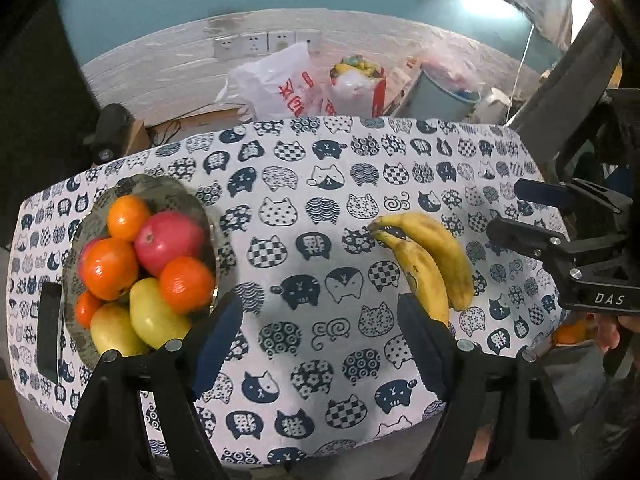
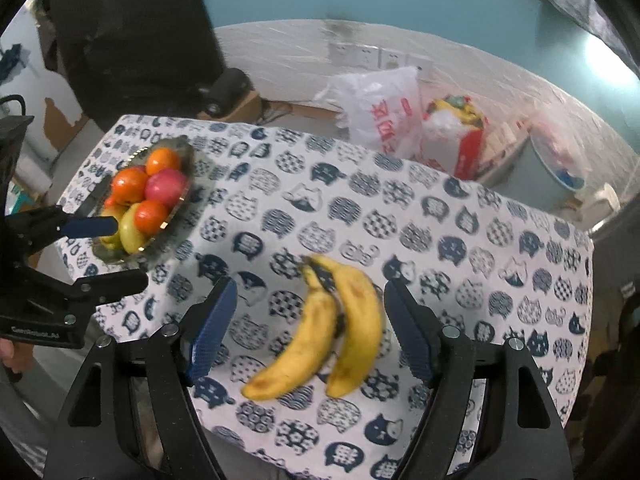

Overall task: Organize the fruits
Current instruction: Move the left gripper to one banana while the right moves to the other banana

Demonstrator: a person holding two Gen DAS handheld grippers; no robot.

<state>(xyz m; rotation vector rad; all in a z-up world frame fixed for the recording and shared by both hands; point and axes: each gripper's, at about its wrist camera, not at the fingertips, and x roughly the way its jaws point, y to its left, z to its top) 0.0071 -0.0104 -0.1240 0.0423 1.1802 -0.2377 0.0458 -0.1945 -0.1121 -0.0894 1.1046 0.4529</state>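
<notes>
Right gripper (image 2: 308, 328), fingers spread and empty, straddles two joined yellow bananas (image 2: 320, 332) lying lengthwise between them (left gripper (image 1: 320, 340), also released, is farther).

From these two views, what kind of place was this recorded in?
Probably a lived-in home room: a table under a cat-print tablecloth, wall sockets, and plastic shopping bags on the floor behind.

On a cloth-covered table (image 1: 320, 208): bowl (image 1: 180, 196) heaped with fruit (image 1: 160, 240) at left, two bananas (image 2: 328, 320) side by side, well apart, at right; bags (image 1: 280, 84) behind.
</notes>
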